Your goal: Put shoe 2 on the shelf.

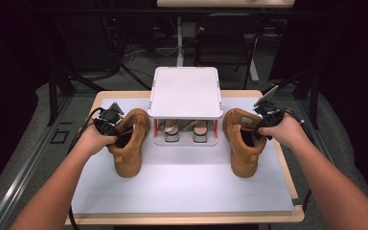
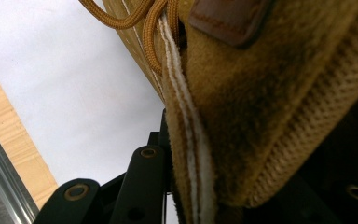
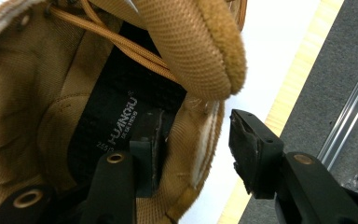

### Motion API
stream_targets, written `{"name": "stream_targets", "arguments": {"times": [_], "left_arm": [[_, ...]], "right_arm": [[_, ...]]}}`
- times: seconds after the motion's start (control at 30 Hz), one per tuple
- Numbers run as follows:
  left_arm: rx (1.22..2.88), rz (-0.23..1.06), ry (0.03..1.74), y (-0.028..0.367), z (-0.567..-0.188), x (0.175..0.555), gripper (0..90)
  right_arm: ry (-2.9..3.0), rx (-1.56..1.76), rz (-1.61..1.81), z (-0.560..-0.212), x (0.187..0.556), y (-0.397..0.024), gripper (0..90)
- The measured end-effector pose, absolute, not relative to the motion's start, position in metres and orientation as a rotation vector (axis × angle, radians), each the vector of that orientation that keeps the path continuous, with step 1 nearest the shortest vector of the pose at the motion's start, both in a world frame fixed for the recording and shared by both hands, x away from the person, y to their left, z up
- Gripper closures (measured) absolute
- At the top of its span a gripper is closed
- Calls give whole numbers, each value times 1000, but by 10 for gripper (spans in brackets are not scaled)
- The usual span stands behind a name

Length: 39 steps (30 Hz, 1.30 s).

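Two tan boots stand on the worktop [image 1: 182,191]: the left boot [image 1: 129,143] is gripped at nine o'clock by the left tool [image 1: 111,125], and the right boot [image 1: 243,143] is met at three o'clock by the right tool [image 1: 263,125].

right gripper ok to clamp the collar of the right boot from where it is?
Probably yes: the right gripper already straddles the right boot collar, one jaw inside, one outside, pads not yet pressing. Nothing blocks it.
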<state>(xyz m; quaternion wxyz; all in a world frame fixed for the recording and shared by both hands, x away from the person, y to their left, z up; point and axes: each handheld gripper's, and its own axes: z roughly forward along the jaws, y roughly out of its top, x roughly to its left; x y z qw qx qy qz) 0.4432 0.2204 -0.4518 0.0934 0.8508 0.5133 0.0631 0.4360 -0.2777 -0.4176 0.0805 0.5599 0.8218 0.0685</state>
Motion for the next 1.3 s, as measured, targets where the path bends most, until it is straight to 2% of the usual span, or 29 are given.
{"name": "stream_targets", "arguments": {"times": [0.37,0.8,1.3], "left_arm": [[2519,183,1523,221,-452,443,760],[2515,178,1520,222,-452,443,761],[2526,178,1521,221,-452,444,761]], "right_arm": [[2435,1708,236,-430,439,-276,609],[2502,1594,204,-434,436,-266,773],[2634,1466,218,-433,421,-266,800]]}}
